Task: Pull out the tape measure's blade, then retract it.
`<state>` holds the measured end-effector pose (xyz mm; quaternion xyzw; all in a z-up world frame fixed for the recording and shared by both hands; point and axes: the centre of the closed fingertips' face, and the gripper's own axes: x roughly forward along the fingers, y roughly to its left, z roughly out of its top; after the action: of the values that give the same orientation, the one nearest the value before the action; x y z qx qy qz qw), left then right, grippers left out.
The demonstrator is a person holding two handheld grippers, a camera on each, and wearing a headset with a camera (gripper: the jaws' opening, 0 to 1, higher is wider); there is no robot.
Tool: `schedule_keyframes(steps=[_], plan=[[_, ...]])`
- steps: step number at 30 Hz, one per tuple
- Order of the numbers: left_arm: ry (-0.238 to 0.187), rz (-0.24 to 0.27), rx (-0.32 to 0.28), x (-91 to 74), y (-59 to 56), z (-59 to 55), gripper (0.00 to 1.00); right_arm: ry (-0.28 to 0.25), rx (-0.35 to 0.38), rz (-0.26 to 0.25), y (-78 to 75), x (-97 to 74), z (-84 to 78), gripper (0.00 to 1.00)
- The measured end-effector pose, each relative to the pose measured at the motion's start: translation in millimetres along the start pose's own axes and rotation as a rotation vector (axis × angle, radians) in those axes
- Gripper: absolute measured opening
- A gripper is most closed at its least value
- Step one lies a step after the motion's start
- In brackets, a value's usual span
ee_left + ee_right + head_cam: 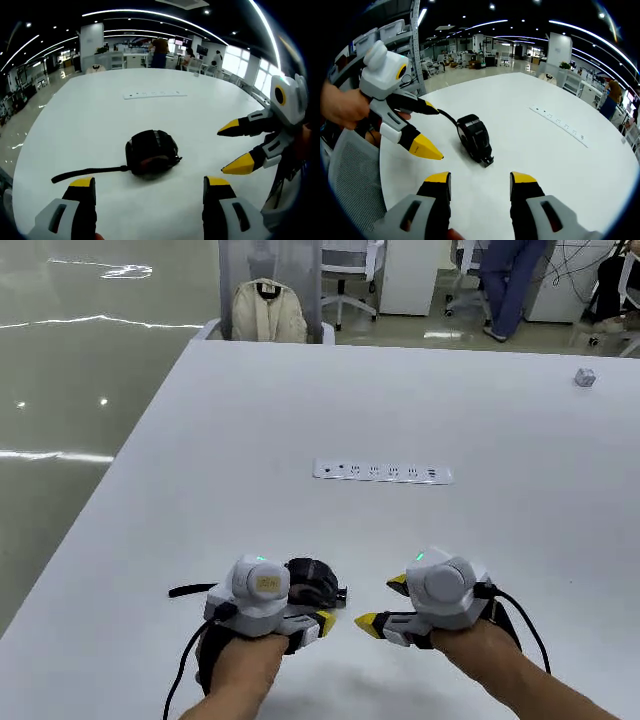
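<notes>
A black tape measure [312, 582] lies on the white table [300, 410] between the two grippers, its black wrist strap [190, 590] trailing left. Its blade is not drawn out. My left gripper [325, 608] is open just before and left of the case. In the left gripper view the tape measure [151, 151] rests a little beyond my open jaws, touching neither. My right gripper [382, 604] is open to the right of the case, yellow tips pointing at it. In the right gripper view the tape measure [475, 136] lies ahead of the jaws, with the left gripper [434, 133] beside it.
A white power strip [383, 472] lies flat mid-table beyond the grippers. A small grey object [585, 377] sits at the far right. Past the table's far edge stands a chair with a cream jacket [268, 310]; a person [510, 280] stands further back.
</notes>
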<state>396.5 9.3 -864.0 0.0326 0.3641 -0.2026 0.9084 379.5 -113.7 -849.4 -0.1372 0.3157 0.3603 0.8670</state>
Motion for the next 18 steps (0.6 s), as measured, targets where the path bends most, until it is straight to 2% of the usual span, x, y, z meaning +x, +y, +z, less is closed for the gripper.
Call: schedule_keyframes(steps=[4,18], plan=[[-0.003,-0.002,0.0,-9.8,0.6,-1.7,0.87,-0.012,0.053,-0.017,6.7,-10.7,-0.8,0.48],[-0.026,-0.037,0.042,-39.7,0.7,-5.4,0.93,-0.04,0.133,-0.063,24.2,-44.0,-2.6,0.59]])
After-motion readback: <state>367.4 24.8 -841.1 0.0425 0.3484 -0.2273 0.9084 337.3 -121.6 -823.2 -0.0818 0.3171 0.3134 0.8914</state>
